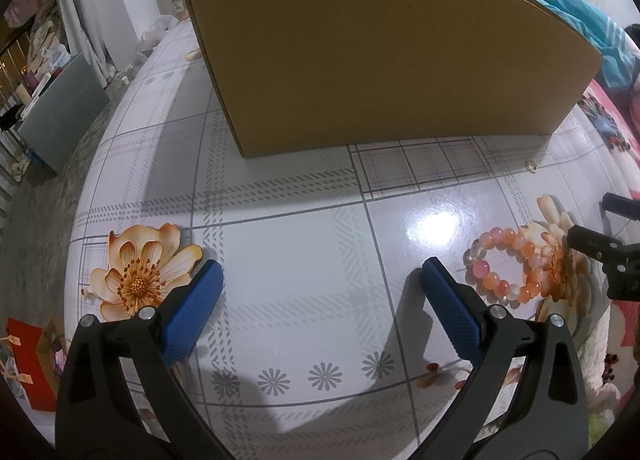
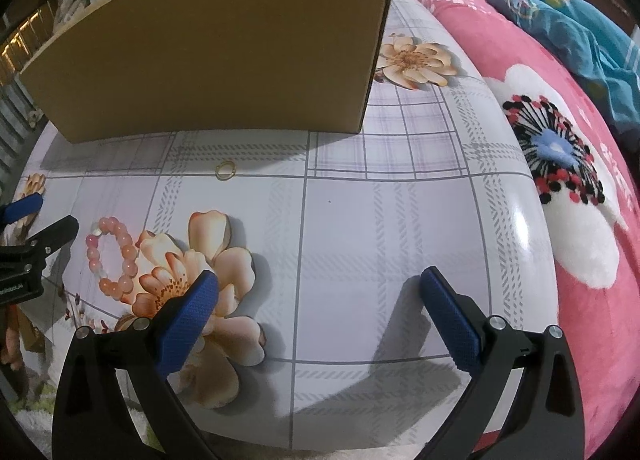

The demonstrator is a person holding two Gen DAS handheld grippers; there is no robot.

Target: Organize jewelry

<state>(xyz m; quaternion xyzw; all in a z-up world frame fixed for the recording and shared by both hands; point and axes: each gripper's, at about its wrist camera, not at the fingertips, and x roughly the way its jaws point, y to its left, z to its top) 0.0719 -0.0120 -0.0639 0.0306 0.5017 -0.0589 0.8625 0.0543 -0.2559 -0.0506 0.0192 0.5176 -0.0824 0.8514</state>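
Beads of pink and orange form a bracelet lying flat on the worktop, just right of the left hand-held gripper and just left of the right hand-held gripper. Both hang above the checked, flower-printed surface with blue pads spread wide, holding nothing. A small gold ring lies farther ahead, near the foot of a cardboard box. A pink blanket lies beyond the right gripper's right finger.
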